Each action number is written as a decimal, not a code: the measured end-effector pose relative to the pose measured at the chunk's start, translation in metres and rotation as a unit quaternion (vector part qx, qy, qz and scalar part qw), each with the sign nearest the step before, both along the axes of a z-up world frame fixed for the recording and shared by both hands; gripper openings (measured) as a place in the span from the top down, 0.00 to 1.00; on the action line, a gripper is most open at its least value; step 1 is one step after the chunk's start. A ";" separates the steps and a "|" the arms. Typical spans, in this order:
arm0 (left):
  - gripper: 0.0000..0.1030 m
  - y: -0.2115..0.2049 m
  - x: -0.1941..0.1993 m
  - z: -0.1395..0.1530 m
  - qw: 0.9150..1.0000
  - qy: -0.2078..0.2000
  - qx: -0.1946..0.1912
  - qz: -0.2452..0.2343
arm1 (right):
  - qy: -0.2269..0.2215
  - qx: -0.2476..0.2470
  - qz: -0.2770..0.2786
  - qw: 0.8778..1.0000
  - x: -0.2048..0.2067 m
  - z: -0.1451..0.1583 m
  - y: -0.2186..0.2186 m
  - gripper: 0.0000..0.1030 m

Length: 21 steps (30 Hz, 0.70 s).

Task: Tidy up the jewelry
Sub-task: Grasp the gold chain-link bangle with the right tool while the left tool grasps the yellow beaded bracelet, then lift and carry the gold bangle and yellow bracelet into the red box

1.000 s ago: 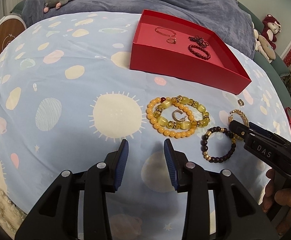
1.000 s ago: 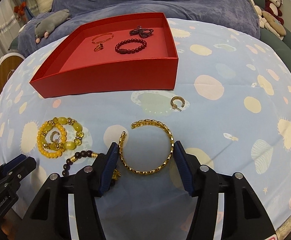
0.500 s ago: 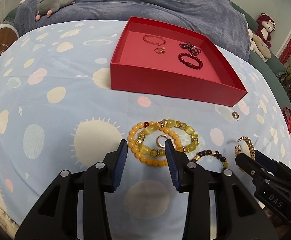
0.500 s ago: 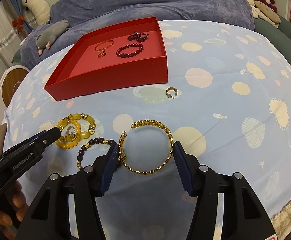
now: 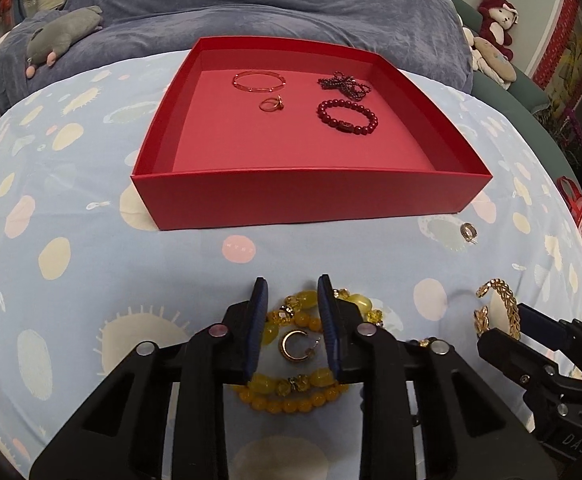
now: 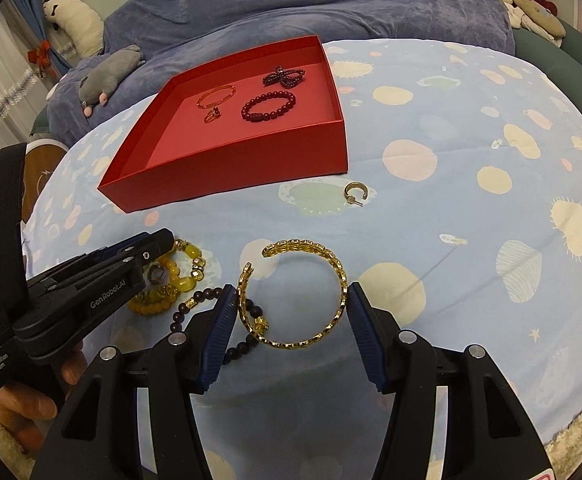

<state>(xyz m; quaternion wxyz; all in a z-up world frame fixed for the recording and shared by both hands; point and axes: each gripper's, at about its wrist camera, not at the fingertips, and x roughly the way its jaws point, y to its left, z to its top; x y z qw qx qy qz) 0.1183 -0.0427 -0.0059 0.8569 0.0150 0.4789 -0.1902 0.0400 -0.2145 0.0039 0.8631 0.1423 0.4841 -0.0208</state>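
My left gripper (image 5: 291,328) is open, its fingers on either side of a gold hoop earring (image 5: 295,345) that lies inside the yellow bead bracelets (image 5: 291,394). My right gripper (image 6: 291,320) is open around a gold cuff bangle (image 6: 297,294), not gripping it. A dark bead bracelet (image 6: 195,312) lies under its left finger. A second hoop earring (image 6: 355,193) lies near the red box (image 5: 303,200), which holds a thin bangle (image 5: 259,81), a ring (image 5: 271,105), a dark red bead bracelet (image 5: 347,116) and a dark chain (image 5: 345,85).
The jewelry lies on a blue spotted cloth (image 5: 71,240) over a round table. Behind it is a blue blanket with a grey plush (image 5: 63,36). More plush toys (image 5: 491,40) sit at the far right.
My left gripper moved forward and right over the yellow bracelets until its fingers flank the hoop earring. My right gripper stayed around the gold bangle.
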 end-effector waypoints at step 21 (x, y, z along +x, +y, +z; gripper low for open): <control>0.91 0.011 -0.036 0.017 0.998 0.023 -0.046 0.025 | -0.017 0.002 0.012 1.000 -0.008 0.016 0.008 0.47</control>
